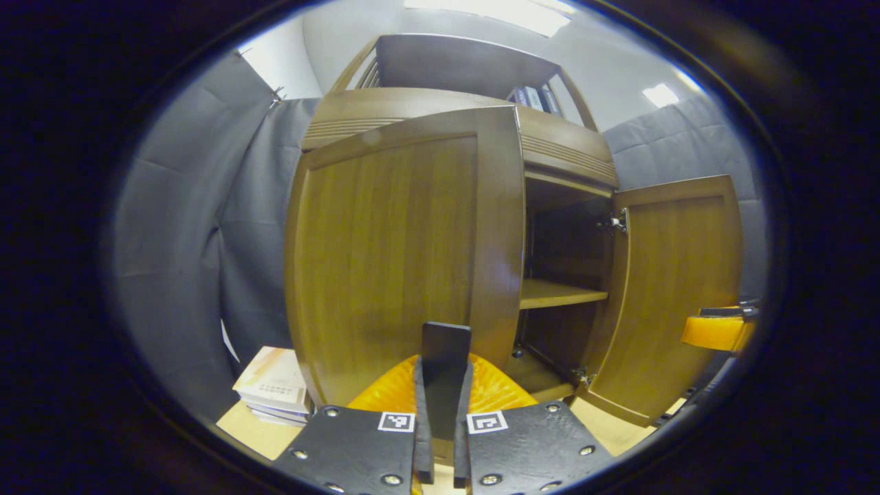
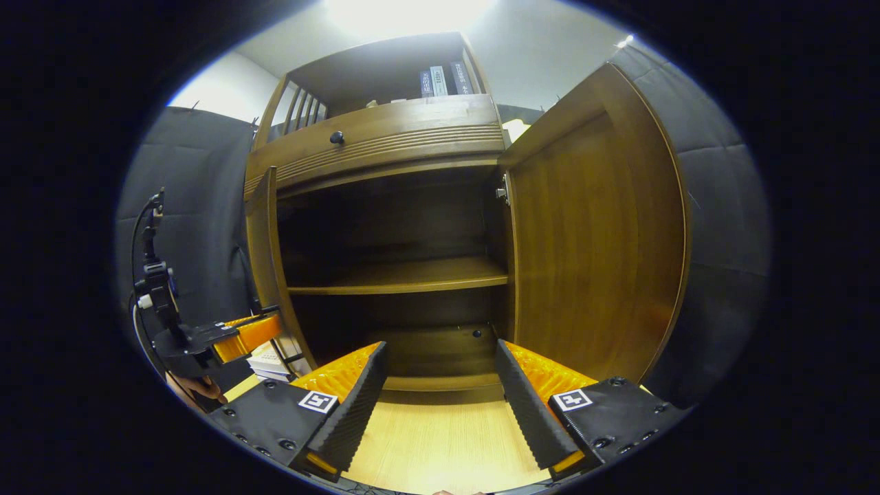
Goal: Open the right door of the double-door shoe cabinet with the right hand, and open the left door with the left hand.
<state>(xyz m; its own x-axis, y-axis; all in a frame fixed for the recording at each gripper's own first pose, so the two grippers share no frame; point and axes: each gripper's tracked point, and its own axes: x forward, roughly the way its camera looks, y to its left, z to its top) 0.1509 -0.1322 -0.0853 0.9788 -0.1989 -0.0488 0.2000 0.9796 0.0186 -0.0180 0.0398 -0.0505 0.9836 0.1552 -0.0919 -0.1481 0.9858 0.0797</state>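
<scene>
Two grippers are at work in front of the shoe cabinet, and they are doing different things. In the left gripper view, my left gripper sits at the bottom centre of the frame with its fingers clenched on a dark flat handle that stands up between them; the handle seems to belong to the left door, which rises just behind it and covers the middle of the picture. I judge I am holding there because that grip lets me swing the door out on its hinge. In the right gripper view, my right gripper lies at the bottom with its fingers spread wide and nothing between them, over the pale floor; it looks released because its job appears done. The right door stands swung out at the right of that frame. At the left edge the left door shows edge-on, already angled away from the cabinet. Beyond both doors, the dark inside and one shelf are open to view. A stack of books lies at lower left.
</scene>
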